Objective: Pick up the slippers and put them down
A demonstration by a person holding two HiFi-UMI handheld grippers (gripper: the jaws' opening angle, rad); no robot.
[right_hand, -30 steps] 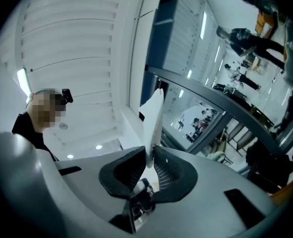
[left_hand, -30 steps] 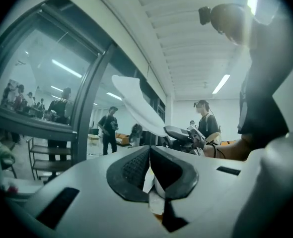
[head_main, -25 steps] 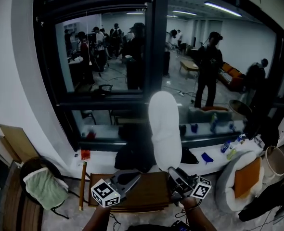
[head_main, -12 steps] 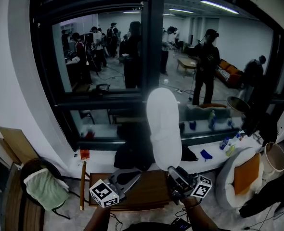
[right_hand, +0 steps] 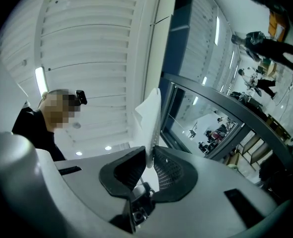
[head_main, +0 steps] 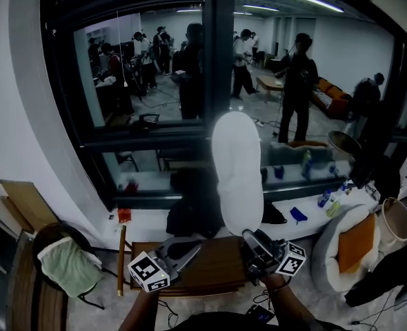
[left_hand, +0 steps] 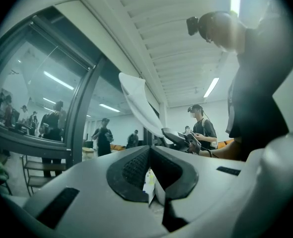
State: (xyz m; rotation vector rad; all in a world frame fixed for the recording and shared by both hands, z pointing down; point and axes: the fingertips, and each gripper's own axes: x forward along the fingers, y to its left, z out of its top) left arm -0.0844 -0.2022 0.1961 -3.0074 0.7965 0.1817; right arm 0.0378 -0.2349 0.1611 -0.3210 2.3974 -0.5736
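At 4 o'clock a round bed (head_main: 325, 250) holds an orange cushion (head_main: 357, 243). My right gripper (head_main: 250, 238) tilts upward, jaws clamped on the lower end of the white slipper (head_main: 236, 174), which stands in the air toward 12 o'clock. My left gripper (head_main: 192, 247), at 7 o'clock, points about level, jaws closed on nothing.

A white slipper (head_main: 236, 174) stands upright, raised aloft.

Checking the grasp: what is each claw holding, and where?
The right claw pinches the flat white slipper by its lower end; the left claw is shut and empty.
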